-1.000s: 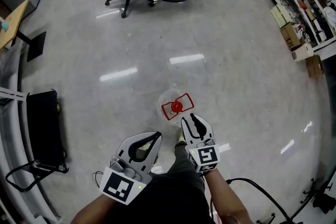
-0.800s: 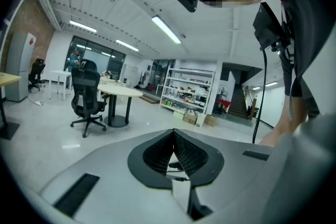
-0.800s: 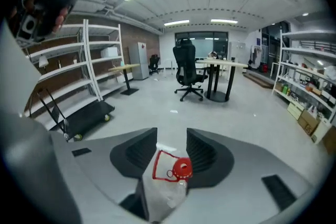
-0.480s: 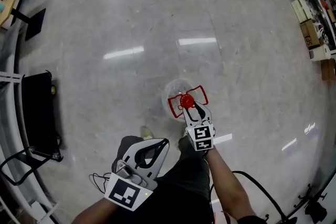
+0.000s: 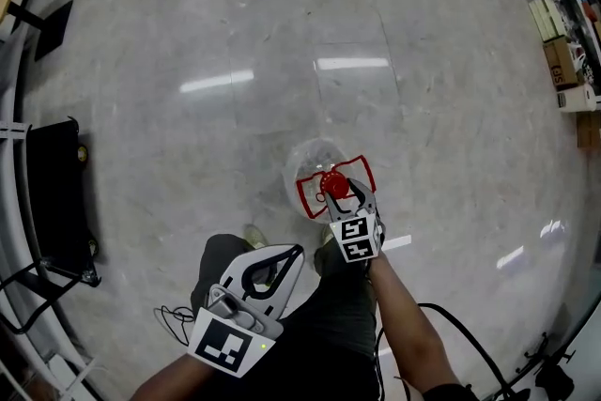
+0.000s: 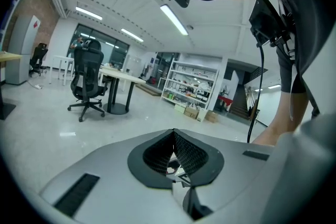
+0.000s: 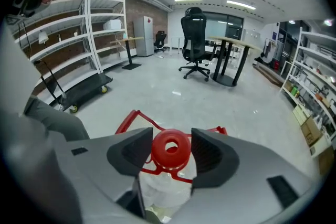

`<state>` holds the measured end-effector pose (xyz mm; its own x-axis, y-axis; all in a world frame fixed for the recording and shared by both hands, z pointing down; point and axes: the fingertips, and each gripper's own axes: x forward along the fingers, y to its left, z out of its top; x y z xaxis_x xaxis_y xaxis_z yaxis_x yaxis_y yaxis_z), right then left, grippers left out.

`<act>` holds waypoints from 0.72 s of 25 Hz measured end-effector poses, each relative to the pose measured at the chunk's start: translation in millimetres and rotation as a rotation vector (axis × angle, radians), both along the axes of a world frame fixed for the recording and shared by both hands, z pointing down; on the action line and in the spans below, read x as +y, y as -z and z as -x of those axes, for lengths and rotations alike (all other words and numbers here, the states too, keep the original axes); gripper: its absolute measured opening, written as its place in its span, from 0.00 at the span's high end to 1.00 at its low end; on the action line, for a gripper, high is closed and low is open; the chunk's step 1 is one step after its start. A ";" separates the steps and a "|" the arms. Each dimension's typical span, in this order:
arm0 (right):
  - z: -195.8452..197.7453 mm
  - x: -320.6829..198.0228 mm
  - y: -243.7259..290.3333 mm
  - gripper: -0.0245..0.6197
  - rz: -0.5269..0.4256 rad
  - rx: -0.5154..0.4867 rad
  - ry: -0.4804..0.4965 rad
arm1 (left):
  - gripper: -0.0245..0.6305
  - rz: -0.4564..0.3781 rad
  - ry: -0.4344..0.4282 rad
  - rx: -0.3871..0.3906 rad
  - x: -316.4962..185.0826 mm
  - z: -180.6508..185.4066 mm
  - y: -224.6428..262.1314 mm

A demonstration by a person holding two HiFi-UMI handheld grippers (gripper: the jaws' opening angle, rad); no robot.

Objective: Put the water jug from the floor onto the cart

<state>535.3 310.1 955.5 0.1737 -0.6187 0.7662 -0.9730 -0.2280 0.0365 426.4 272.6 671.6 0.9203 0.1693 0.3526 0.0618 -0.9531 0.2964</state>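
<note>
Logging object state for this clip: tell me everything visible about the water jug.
The water jug is a clear plastic bottle standing upright on the grey floor. It has a round red cap and a red frame handle around its neck. The right gripper has its open jaws on either side of the cap; whether they touch it cannot be told.

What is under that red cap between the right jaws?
Under the red cap sits the clear water jug, with its red handle frame around the neck. The jaws cover most of the jug's body, so its contents and base cannot be seen.
</note>
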 end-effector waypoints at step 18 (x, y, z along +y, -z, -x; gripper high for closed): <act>5.5 -5.6 -69.0 0.52 0.409 -0.099 0.237 | 0.96 0.077 0.092 -0.020 -29.3 4.9 -26.4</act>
<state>529.8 304.5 1024.5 -0.0218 -0.2772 0.9606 -0.9997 0.0147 -0.0184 421.6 243.3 698.0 0.9259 0.1119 0.3607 -0.0314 -0.9289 0.3689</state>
